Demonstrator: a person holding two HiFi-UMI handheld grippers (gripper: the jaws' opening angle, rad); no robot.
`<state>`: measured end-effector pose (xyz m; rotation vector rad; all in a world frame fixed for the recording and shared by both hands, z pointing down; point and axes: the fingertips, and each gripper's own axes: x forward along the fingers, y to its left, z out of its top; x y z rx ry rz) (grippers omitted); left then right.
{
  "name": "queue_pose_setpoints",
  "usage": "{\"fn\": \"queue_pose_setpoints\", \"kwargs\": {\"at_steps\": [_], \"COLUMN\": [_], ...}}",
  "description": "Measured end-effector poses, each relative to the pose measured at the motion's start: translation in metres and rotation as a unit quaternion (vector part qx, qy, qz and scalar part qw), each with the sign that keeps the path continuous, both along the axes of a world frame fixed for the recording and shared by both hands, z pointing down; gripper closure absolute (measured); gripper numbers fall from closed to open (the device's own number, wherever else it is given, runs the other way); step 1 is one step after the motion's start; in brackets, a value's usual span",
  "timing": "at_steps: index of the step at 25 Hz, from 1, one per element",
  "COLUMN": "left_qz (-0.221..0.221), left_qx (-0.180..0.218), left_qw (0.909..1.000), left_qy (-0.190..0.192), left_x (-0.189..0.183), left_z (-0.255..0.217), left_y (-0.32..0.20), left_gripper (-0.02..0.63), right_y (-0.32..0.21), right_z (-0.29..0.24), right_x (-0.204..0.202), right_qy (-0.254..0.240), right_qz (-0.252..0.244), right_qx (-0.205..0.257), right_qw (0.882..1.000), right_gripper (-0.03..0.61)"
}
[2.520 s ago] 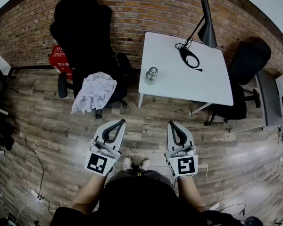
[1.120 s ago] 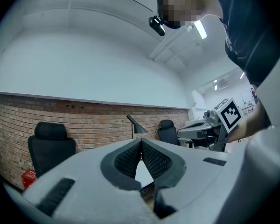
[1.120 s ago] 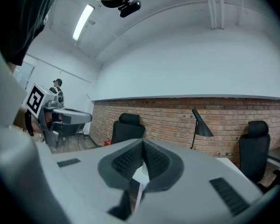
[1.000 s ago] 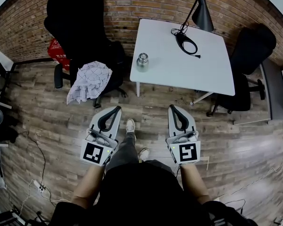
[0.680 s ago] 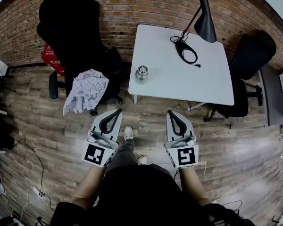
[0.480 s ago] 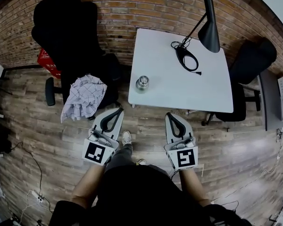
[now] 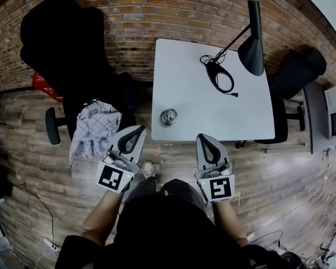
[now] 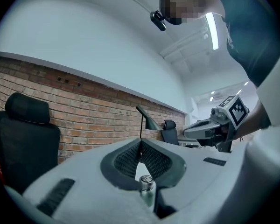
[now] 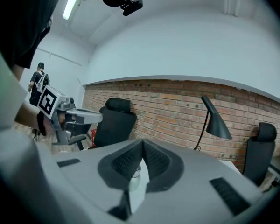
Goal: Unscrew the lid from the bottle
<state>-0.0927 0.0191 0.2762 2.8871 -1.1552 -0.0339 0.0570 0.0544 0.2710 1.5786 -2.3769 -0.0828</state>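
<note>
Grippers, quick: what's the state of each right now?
Left gripper: closed, holding nothing; the bottle stands untouched on the table.
Right gripper: closed, holding nothing.

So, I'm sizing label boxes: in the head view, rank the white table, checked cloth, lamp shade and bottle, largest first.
1. white table
2. checked cloth
3. lamp shade, though it stands nearer the camera
4. bottle

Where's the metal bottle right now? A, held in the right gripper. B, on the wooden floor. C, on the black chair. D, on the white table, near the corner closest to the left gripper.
D: the bottle stands on the white table, close to the corner just ahead of the left gripper, and nothing touches it.
</note>
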Motion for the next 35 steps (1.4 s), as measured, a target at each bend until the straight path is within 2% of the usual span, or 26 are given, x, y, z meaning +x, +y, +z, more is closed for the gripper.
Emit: {"fn": "queue_pose_setpoints", "kwargs": {"at_steps": [7, 13, 20, 26, 35], "left_qz": [0.017, -0.003, -0.032, -0.037, -0.019], "left_qx": [-0.017, -0.01, -0.026, -0.043, -0.07], "left_qw": [0.9997, 0.9998, 0.9986, 0.9977, 0.9962], "left_qy": [-0.001, -0.019, -0.033, -0.036, -0.048], "left_x": [0.025, 0.043, 0.048, 0.052, 0.056], "left_z": [0.007, 0.001, 0.009, 0.029, 0.076], "left_y": [-0.029, -0.049, -0.056, -0.055, -0.058], "left_gripper": [0.591, 0.591, 0.591, 0.591, 0.591], "right_y": [-0.028, -0.053, -0.07, -0.079, -0.083], "right_z": [0.012, 0.019, 0.035, 0.058, 0.111], "right_x": [0.018, 0.033, 0.031, 0.022, 0.016], "right_qy": [-0.002, -0.017, -0.013, -0.004, 0.003], "right_qz": [0.011, -0.022, -0.07, -0.099, -0.109], "right_qx": [-0.021, -0.028, -0.044, -0.061, -0.091], "right_qw": [1.0, 0.999, 0.996, 0.993, 0.99], "right_gripper": [0.565, 0.565, 0.565, 0.563, 0.563]}}
